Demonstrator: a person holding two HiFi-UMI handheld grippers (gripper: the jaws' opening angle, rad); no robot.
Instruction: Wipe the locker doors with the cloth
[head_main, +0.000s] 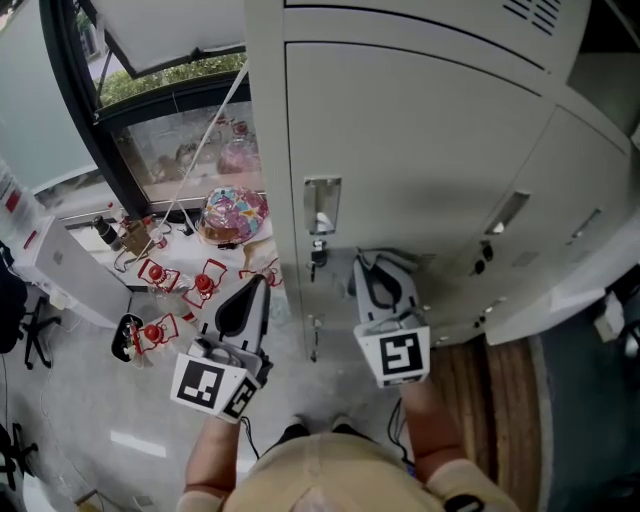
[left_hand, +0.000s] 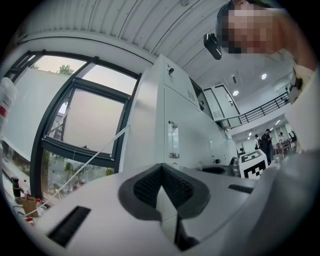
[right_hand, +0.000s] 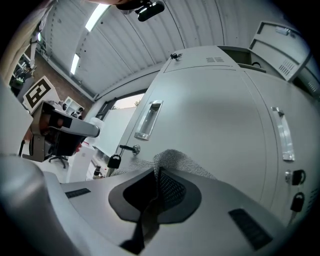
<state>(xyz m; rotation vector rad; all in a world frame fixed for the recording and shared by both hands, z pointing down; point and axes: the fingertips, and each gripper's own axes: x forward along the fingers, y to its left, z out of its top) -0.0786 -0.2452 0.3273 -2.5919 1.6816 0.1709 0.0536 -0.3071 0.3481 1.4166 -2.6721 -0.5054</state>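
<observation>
Closest to me in the right gripper view are the right gripper's (right_hand: 157, 172) own jaws. They are pinched on the cloth (right_hand: 176, 159), a grey woven fold that stands up between the dark pads and pokes out past the tips. Beyond the cloth is the pale grey locker door (right_hand: 215, 115), and the cloth's edge sits low on it, below the recessed handle (right_hand: 148, 120). I cannot tell whether the fabric touches the metal. A small black padlock (right_hand: 114, 161) hangs at the door's edge, to the left of the cloth.

From the head view, the right gripper (head_main: 383, 264) points up at the same locker door (head_main: 420, 130), with its tips just right of the handle (head_main: 321, 205) and a little below it. Its marker cube (head_main: 404, 356) faces me.

The left gripper (head_main: 260, 282) is off to the left, beside the locker's side wall and not on a door. In its own view the left gripper's (left_hand: 161, 174) jaws are pressed together with nothing between them.

Further left, under the window (head_main: 180, 130), I see a colourful patterned bundle (head_main: 234, 213) and several red-and-white pieces (head_main: 200, 283) spread on the floor.
</observation>
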